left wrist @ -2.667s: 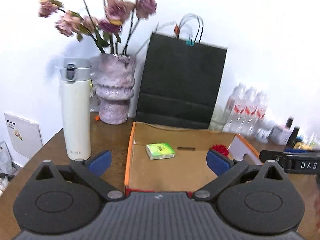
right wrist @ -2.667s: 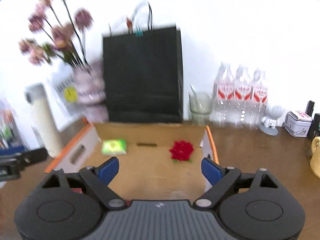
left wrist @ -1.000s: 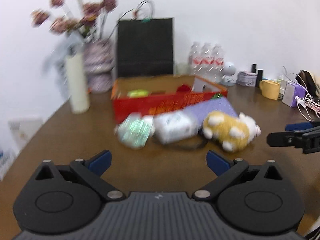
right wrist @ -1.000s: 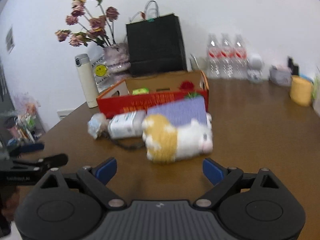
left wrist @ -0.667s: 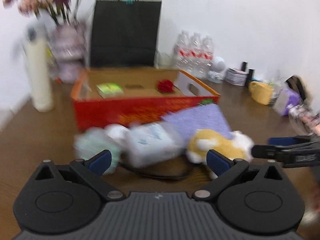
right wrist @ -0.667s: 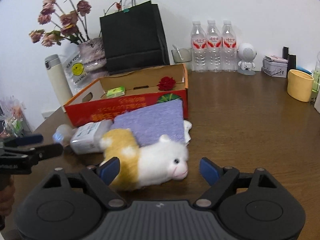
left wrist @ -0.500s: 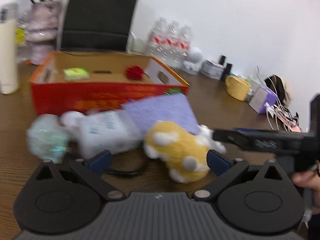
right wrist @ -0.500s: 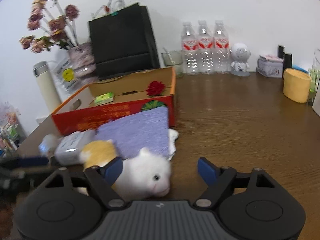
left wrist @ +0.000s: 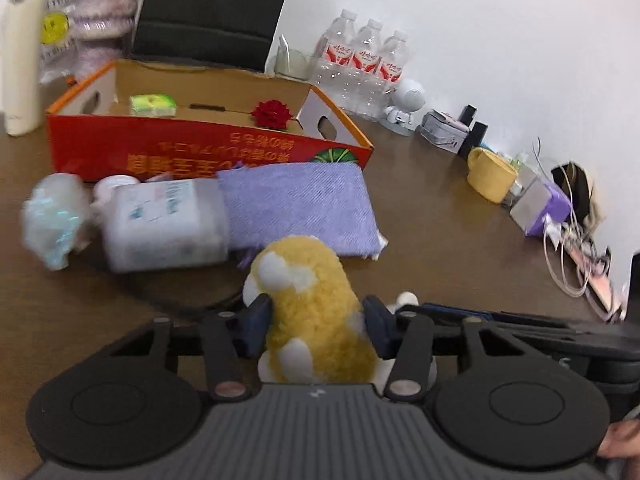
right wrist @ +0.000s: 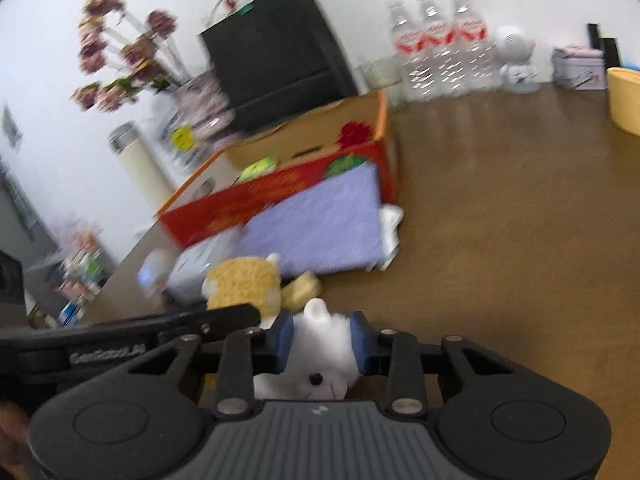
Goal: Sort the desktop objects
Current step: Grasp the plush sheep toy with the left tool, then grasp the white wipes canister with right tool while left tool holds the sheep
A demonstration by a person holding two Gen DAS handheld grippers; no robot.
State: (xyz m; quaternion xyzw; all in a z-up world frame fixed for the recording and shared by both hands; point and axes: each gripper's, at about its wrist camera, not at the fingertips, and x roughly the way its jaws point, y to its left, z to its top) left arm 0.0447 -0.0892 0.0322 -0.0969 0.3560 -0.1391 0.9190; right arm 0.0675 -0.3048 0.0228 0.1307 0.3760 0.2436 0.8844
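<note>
You face a plain white wall [left wrist: 500,40] lit evenly and brightly; below it runs the brown wood-grain bench [left wrist: 440,240], its far edge meeting the wall; off its left side stands blurred clutter [right wrist: 76,276].

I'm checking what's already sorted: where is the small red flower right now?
In the left wrist view the small red flower lies inside the open orange cardboard box, at its right end, right of the green packet.

Left gripper [left wrist: 316,330]: black ribbed housing, two round discs, silver pivot screws, blue finger pads. Right gripper [right wrist: 322,340]: identical build. White lettering marks the neighbouring gripper's black finger.
</note>
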